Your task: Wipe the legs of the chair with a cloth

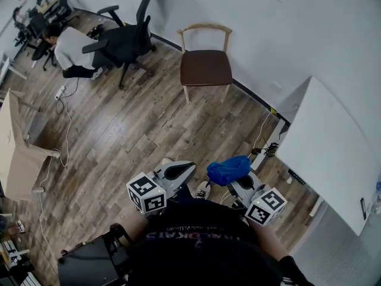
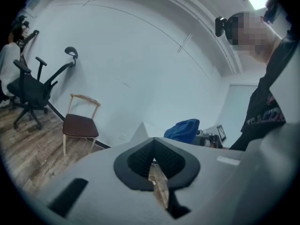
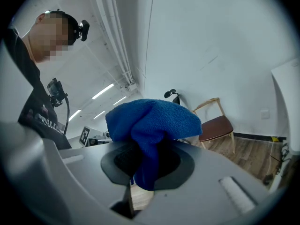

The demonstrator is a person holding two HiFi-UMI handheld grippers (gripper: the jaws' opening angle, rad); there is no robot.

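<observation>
**Head view.** A room with a wood-plank floor [image 1: 119,130] and white walls. The wooden chair [image 1: 205,64], with a brown seat, stands against the wall at 12 o'clock with all four legs on the floor. A black office chair [image 1: 125,40] stands at 11 o'clock, and a person [image 1: 71,49] crouches just beside it. A white table [image 1: 333,154] is at 3 o'clock and a cardboard box [image 1: 15,154] at 9 o'clock. At 6 o'clock, well apart from the chair, are the left gripper [image 1: 178,171] and the right gripper [image 1: 243,186], the latter topped by a bunched blue cloth [image 1: 229,170].

**Left gripper view.** The jaws of the left gripper [image 2: 153,162] meet at their tips with nothing between them. The chair [image 2: 79,124] is at 9 o'clock and the office chair [image 2: 33,90] at 10 o'clock. The cloth [image 2: 183,129] is just past the jaws at 1 o'clock.

**Right gripper view.** The right gripper [image 3: 146,165] is clamped on the cloth [image 3: 152,123], which spills out above the jaws and hangs between the pads. The chair [image 3: 215,125] is at 3 o'clock, far beyond the cloth and not touching it.
</observation>
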